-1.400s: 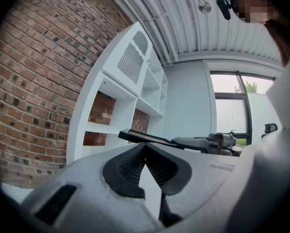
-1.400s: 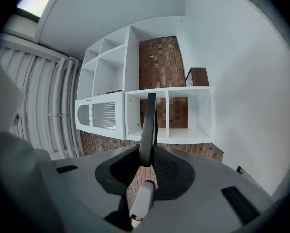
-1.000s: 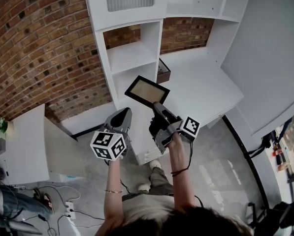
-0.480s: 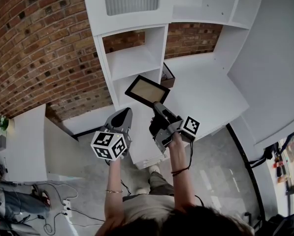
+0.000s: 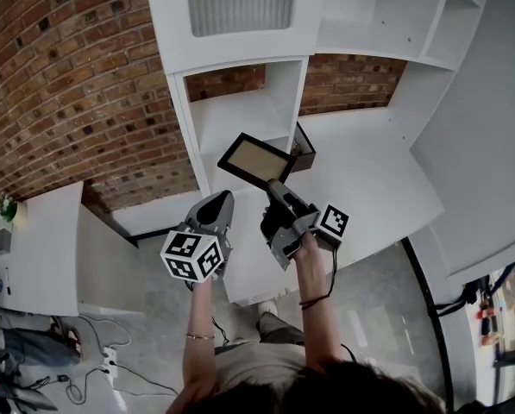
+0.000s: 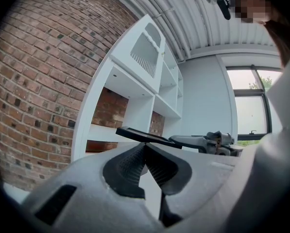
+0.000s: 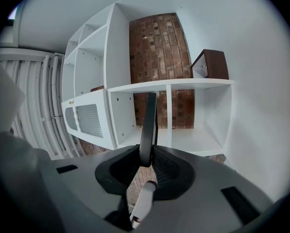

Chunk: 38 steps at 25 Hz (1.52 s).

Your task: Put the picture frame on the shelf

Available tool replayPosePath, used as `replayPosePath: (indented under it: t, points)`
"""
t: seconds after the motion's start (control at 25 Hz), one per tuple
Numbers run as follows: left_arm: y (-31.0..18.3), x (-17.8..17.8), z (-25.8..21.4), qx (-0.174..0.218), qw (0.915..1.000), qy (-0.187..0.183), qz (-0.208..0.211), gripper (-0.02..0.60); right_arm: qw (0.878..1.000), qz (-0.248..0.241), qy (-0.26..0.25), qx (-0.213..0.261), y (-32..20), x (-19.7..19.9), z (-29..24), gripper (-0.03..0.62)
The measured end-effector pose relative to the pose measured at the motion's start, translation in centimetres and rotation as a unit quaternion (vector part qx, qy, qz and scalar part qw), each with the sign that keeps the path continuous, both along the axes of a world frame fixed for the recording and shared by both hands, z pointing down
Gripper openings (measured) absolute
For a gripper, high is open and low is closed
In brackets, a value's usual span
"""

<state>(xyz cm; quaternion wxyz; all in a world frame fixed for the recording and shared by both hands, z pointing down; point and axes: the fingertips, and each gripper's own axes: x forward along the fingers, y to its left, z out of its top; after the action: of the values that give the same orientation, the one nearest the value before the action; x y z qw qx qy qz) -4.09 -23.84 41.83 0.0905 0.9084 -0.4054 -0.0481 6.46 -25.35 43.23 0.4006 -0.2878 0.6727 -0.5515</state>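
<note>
The picture frame [image 5: 257,160], black-edged with a tan face, is held out flat in front of the white shelf unit [image 5: 236,115]. My right gripper [image 5: 275,185] is shut on its near edge. In the right gripper view the frame [image 7: 148,123] stands edge-on between the pads, facing an open cubby [image 7: 191,111]. My left gripper [image 5: 223,196] hangs beside it on the left, shut and holding nothing. In the left gripper view its pads [image 6: 135,161] meet at the tip [image 6: 145,146], with the frame [image 6: 144,135] and the right gripper [image 6: 210,142] just beyond.
A dark brown box [image 5: 304,146] sits on the white desk [image 5: 369,175] at the shelf's right side, also visible as a box [image 7: 212,64] in the right gripper view. Brick wall [image 5: 76,84] lies left, a low white cabinet [image 5: 50,248] lower left.
Both grippers and the frame have come nearer to the shelf unit; the frame's far corner now overlaps the brown box. The grip is unchanged.
</note>
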Motion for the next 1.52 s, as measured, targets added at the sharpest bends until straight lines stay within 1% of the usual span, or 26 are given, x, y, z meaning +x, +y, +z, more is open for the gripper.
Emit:
replayPosePath:
  t: [0.2,0.72,1.08,1.32,1.52]
  points:
    - [-1.3,0.1,-0.1,-0.002,0.9999,0.001,-0.015,0.011,1.000,-0.017,0.001,0.002,-1.9,-0.1,-0.3,0.072]
    - [-4.4,0.1,-1.4,0.009,0.9979,0.005,-0.064,0.011,0.998,-0.061,0.002,0.008,-6.2,-0.1,-1.3,0.072]
    - [-5.3,0.0,-1.3,0.010,0.9953,0.012,-0.095,0.011,0.996,-0.086,0.005,0.009,-7.7,0.0,-1.6,0.072]
    - [-6.2,0.6,-1.8,0.018,0.9944,0.014,-0.103,0.011,0.995,-0.094,0.007,0.011,-8.7,0.5,-1.9,0.072]
    - [-6.6,1.1,-2.1,0.022,0.9943,0.009,-0.104,0.011,0.996,-0.091,0.000,0.007,-9.8,1.0,-2.2,0.072]
